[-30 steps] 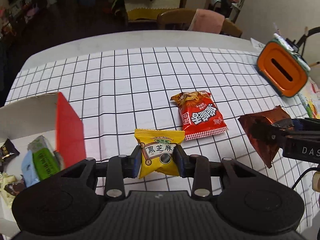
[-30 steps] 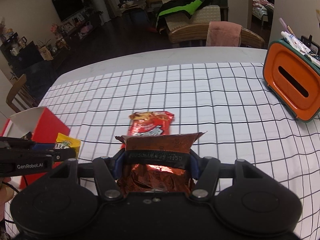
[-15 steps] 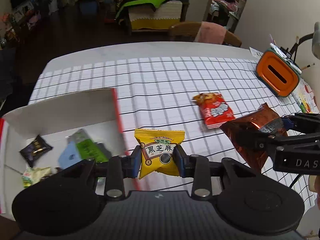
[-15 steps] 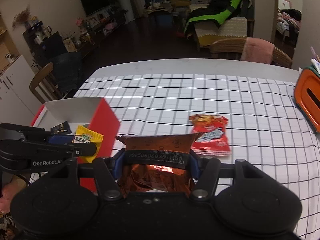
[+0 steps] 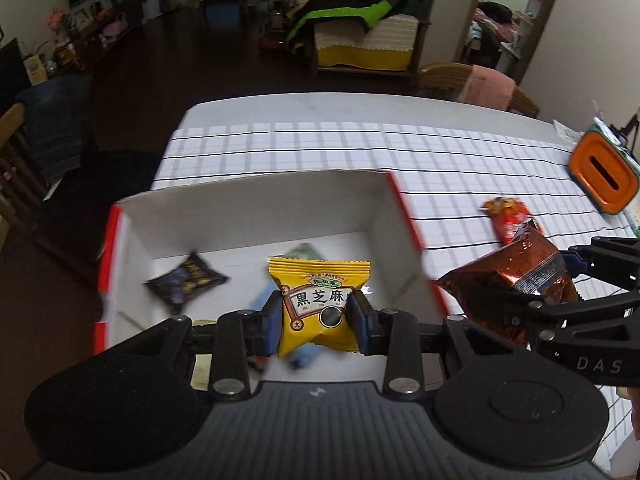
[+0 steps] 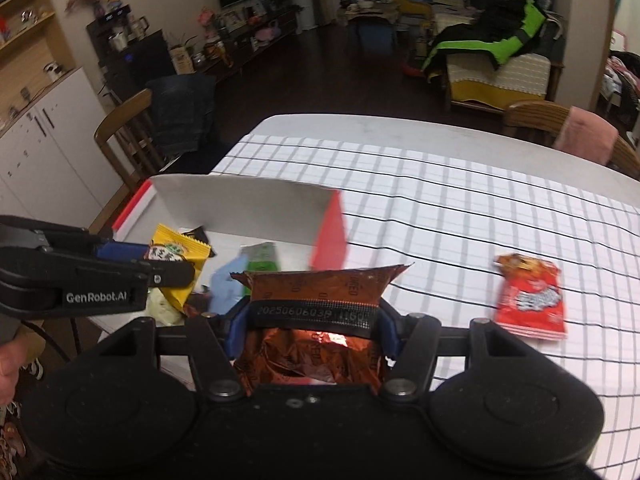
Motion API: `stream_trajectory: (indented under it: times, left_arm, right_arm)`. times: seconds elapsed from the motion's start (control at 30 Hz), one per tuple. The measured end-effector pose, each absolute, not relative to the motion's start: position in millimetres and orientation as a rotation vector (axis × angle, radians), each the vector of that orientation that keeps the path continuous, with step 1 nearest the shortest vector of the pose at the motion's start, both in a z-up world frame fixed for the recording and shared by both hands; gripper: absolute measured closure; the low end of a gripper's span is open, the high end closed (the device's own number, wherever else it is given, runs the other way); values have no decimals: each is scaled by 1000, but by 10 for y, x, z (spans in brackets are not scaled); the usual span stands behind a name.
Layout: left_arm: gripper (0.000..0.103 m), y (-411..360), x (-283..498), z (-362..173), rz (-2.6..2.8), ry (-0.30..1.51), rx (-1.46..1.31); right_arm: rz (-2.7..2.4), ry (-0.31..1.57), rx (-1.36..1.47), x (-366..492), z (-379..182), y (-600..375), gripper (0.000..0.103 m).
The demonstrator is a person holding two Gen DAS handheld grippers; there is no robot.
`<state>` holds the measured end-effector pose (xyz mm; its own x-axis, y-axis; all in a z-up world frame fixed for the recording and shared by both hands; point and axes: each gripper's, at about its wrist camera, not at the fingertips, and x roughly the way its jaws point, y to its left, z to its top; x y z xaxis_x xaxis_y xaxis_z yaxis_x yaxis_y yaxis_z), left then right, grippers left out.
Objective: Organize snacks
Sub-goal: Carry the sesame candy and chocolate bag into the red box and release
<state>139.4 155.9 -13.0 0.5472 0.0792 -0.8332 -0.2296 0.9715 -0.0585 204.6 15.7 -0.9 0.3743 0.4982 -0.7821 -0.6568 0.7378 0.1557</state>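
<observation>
My left gripper (image 5: 316, 322) is shut on a yellow sesame snack packet (image 5: 318, 304) and hangs over the open red-and-white box (image 5: 256, 208). Inside the box lie a dark packet (image 5: 186, 282), a green one and a blue one, partly hidden behind the yellow packet. My right gripper (image 6: 310, 326) is shut on a brown foil snack bag (image 6: 320, 292), just right of the box's red wall (image 6: 330, 236). From the right wrist view the left gripper (image 6: 160, 268) and yellow packet (image 6: 178, 256) show above the box. A red snack packet (image 6: 530, 300) lies on the checked tablecloth.
An orange tissue holder (image 5: 604, 176) stands at the table's right edge. Wooden chairs (image 6: 128, 136) stand beside the table on the left and at its far side, one with a pink cloth (image 6: 588, 136). The checked tablecloth (image 6: 440, 208) stretches beyond the box.
Both grippers have swung left with their packets. The box has come from the left edge to under my left gripper; the red packet has slid off to the right.
</observation>
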Motion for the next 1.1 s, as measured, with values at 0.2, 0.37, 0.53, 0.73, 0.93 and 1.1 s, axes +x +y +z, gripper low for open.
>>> stream_trajectory:
  times: [0.2, 0.37, 0.53, 0.73, 0.93, 1.1]
  left_arm:
    - [69, 1977, 1345, -195, 216, 989, -168]
    - [69, 2237, 1428, -372, 230, 1024, -168]
    - [69, 2365, 1556, -530, 228, 1061, -156]
    - [69, 2409, 1726, -659, 221, 1109, -147]
    - [68, 2382, 1880, -773, 215, 1177, -125]
    - [68, 2378, 1963, -858, 220, 1235, -120]
  right_arm:
    - [762, 927, -265, 1978, -127, 623, 42]
    - [782, 923, -354, 1957, -298, 980, 42]
    - [787, 938, -412, 2035, -491, 1242, 42]
    - [793, 962, -462, 2139, -665, 1429, 42]
    - [800, 983, -474, 2179, -740, 1508, 42]
    - [791, 990, -496, 2192, -768, 1546, 42]
